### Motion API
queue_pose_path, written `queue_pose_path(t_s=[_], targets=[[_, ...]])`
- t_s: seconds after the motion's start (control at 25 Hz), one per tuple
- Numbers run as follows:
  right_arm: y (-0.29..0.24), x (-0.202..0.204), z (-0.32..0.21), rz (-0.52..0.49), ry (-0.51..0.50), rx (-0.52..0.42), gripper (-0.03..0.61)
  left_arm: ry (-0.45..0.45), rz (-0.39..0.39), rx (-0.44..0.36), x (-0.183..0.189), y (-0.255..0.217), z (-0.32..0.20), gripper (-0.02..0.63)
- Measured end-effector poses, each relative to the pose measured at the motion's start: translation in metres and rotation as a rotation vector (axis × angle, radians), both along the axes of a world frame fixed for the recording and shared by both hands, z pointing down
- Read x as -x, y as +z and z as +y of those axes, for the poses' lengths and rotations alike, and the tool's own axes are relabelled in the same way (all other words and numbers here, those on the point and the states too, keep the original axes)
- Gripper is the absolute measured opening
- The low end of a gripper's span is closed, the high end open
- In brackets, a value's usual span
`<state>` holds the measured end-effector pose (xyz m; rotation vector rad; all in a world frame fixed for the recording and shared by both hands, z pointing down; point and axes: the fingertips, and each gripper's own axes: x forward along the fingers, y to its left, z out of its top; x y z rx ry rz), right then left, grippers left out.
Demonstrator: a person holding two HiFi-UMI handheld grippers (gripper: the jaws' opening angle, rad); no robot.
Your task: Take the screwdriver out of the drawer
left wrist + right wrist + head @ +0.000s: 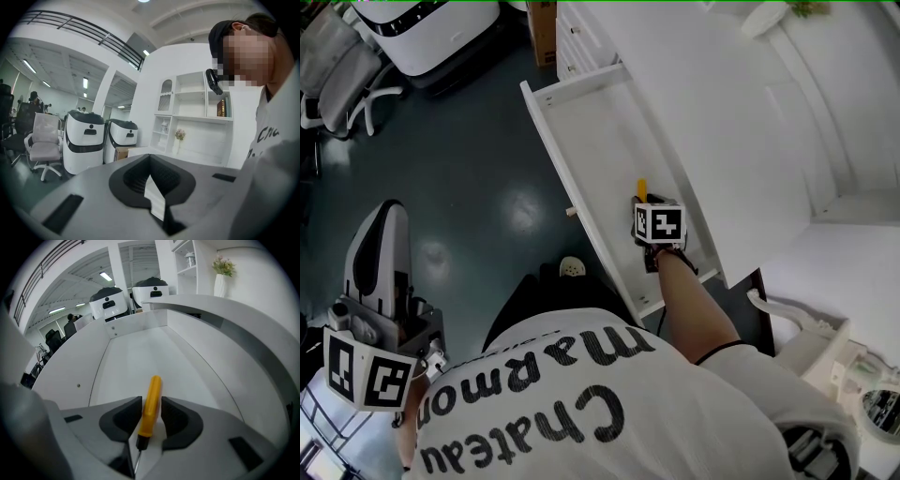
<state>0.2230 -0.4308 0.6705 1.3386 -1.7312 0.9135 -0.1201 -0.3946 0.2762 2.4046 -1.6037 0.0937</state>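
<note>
White open drawer (609, 150), screwdriver (151, 397) lengthwise between right gripper (151, 408) jaws tight on its yellow handle; left gripper (151, 177) jaws together.

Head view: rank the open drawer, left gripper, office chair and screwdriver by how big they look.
1. drawer, largest.
2. left gripper and office chair look alike; the gripper is nearer the camera, the chair cropped, so unranked.
3. screwdriver: only some yellow handle shows.

The white shirt (675, 412), low in the head view, says "Chateau Marmon" in black letters, seen upside down.
</note>
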Motion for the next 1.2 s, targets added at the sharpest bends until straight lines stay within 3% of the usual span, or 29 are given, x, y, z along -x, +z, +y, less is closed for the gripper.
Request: queue_pose_path(t_s=[0.68,1.2], targets=[[0.0,-0.007,-0.002,-0.016,0.093,0.007,0.106,-0.012,0.019,0.012,0.007,0.009,0.0,0.02],[0.002,-0.008,-0.003,0.012,0.088,0.028,0.092,-0.007,0.046,0.046,0.001,0.025,-0.012,0.02]])
